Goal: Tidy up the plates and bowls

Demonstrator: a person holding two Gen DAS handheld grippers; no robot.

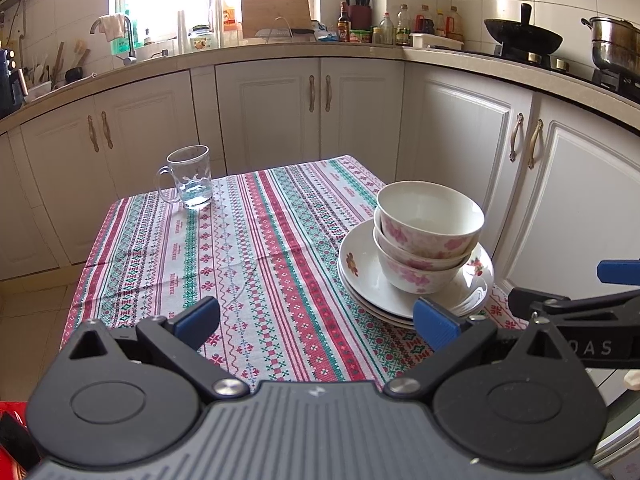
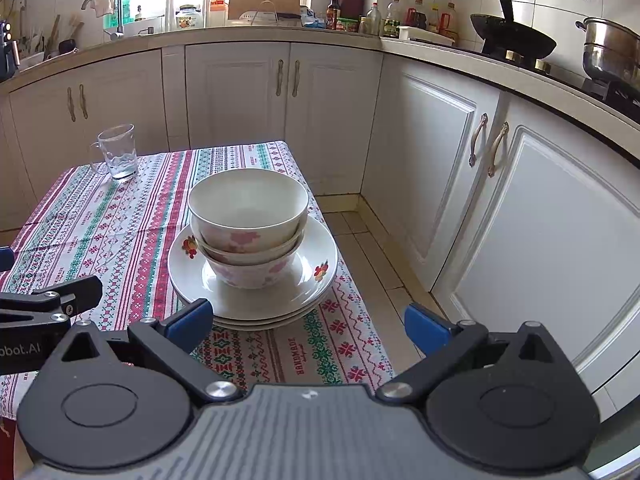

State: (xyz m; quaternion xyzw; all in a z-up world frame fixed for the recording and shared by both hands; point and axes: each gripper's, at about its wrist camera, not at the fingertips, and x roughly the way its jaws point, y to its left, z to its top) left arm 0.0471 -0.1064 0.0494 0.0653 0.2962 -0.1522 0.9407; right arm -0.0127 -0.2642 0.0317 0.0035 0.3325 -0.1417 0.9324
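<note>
Nested white bowls with pink flowers (image 1: 428, 236) (image 2: 248, 228) stand on a stack of white plates (image 1: 364, 276) (image 2: 316, 280) near the right edge of the table. My left gripper (image 1: 316, 322) is open over the cloth, to the left of the stack, its right fingertip (image 1: 434, 324) just before the plates' near rim. My right gripper (image 2: 308, 326) is open too, a little short of the stack, with nothing between its blue pads (image 2: 190, 322). Each view also catches the other gripper at its side edge.
The striped patterned tablecloth (image 1: 248, 264) (image 2: 100, 224) covers the small table. A glass mug (image 1: 190, 178) (image 2: 118, 152) stands at the far left corner. White cabinets (image 1: 272, 108) and a cluttered counter (image 2: 280, 34) ring the table, with tiled floor (image 2: 372, 240) to the right.
</note>
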